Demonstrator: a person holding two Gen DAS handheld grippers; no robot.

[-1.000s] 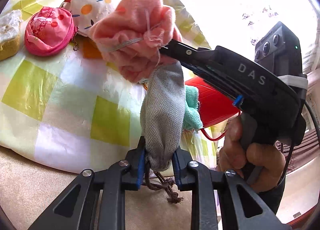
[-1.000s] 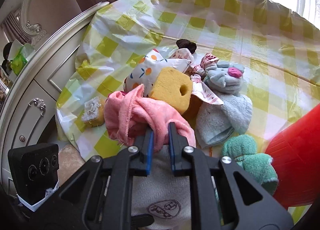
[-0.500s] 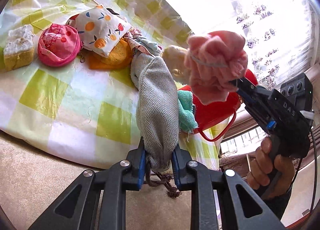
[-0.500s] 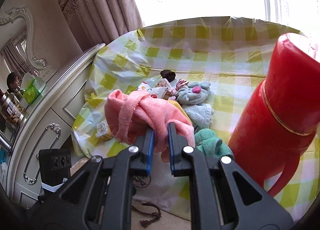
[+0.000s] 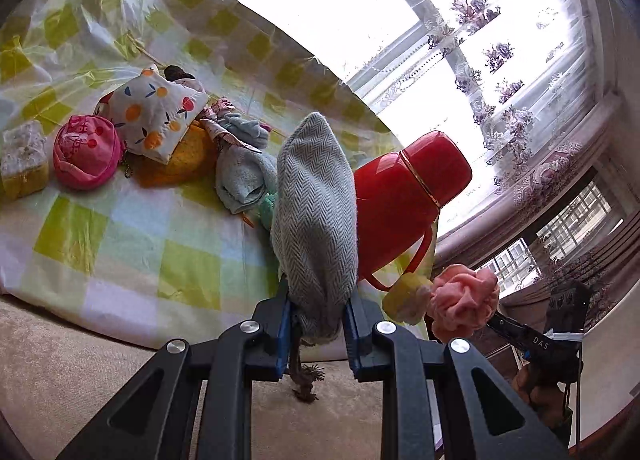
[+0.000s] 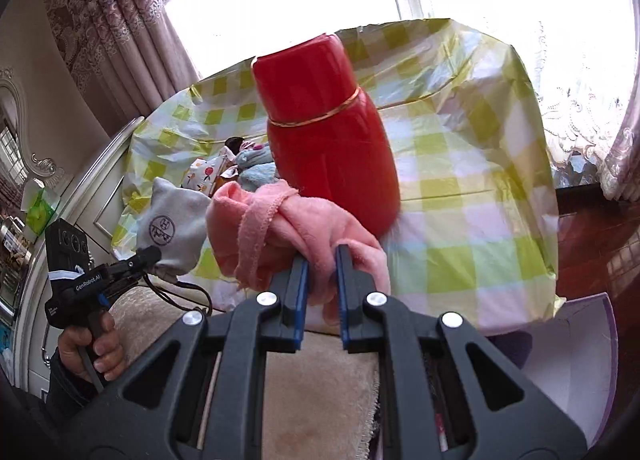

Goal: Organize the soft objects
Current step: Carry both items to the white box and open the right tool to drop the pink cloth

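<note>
The left gripper (image 5: 316,324) pinches the neck of a grey herringbone pouch (image 5: 316,215), which stands up from between its fingers in front of the bench; a knotted brown drawstring (image 5: 302,374) dangles below the clamp. The right gripper (image 6: 322,284) is pressed onto a bunched pink towel (image 6: 280,227), whose folds spill up and to the left of the fingers, held off the bench near its front edge. In the left wrist view the towel sits low on the right, well apart from the pouch.

Just behind both held things stands a red thermos (image 6: 328,139) on the green-and-white checked cloth (image 6: 460,163) covering the bench. Farther left on the bench lie a pale blue cloth (image 5: 244,175), a fruit-print pouch (image 5: 158,123) resting on a yellow sponge (image 5: 184,163), a pink round purse (image 5: 86,151) and, at the edge, a white-topped sponge block (image 5: 24,155). A beige carpet (image 5: 80,360) lies below.
</note>
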